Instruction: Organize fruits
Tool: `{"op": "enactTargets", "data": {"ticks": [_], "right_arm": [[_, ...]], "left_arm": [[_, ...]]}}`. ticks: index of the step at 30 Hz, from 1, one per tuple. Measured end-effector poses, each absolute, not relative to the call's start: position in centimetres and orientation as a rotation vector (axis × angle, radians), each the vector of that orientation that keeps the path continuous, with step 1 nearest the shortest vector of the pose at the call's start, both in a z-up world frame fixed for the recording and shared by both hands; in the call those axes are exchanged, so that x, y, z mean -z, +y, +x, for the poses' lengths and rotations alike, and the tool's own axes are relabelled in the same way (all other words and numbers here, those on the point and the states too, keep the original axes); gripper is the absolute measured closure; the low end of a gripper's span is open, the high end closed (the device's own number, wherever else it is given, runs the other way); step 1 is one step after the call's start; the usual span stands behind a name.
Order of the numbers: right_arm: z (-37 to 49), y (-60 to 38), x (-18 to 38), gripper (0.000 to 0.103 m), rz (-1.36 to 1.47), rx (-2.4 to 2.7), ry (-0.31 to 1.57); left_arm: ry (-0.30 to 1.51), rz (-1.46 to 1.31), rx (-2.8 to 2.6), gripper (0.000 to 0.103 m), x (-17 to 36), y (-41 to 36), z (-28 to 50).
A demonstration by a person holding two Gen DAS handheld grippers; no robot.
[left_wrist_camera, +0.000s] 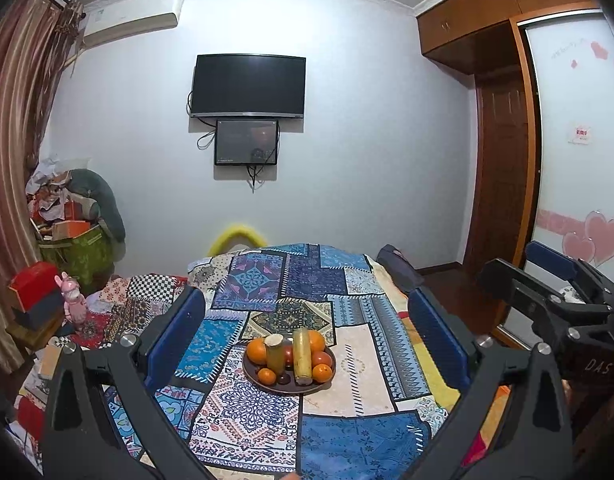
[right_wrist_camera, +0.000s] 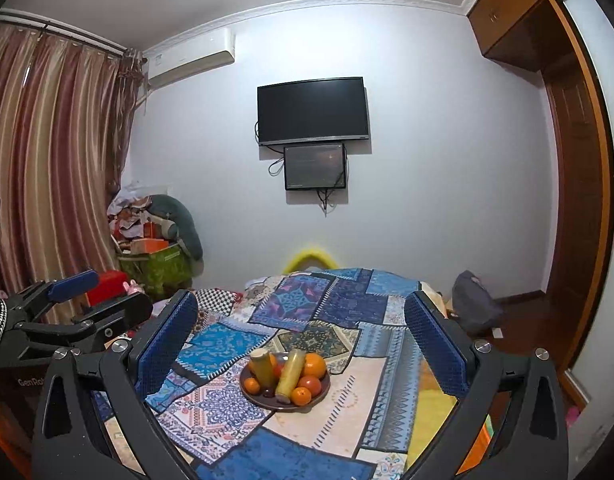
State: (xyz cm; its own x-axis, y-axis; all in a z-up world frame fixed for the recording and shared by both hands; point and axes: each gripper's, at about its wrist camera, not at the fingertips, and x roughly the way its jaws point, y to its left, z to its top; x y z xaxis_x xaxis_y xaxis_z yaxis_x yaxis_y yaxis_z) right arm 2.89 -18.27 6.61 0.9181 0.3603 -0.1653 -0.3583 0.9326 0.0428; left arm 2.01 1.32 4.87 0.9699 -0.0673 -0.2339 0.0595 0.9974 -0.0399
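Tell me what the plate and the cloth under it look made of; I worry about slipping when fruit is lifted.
The plate looks like glazed ceramic or dark wood: brown, with a smooth rim and a faint sheen; the pictures leave it open. The tablecloth looks like printed woven fabric: matte patchwork patterns, soft folds over the table's edges. Both grippers, left and right, are open, well clear of the plate.

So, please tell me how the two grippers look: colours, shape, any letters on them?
Both are black plastic frames with silver bolts and two flat fingers faced with dark blue textured pads. The left gripper shows wide triangular cut-outs in its frame, and so does the right gripper. White letters "DAS" mark the right one's body; "GenRo", cut off, marks the left one's. No cables show.
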Motion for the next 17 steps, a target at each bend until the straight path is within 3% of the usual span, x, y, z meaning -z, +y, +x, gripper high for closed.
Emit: {"op": "enactTargets", "data": {"ticks": [17], "right_arm": [[3.1, -18.45, -6.43, 0.0, 0.016, -0.359, 0.181]], "left_arm": [[0.24, -0.041, 0.058, 0.0, -4.66, 1.28, 2.0]]}}
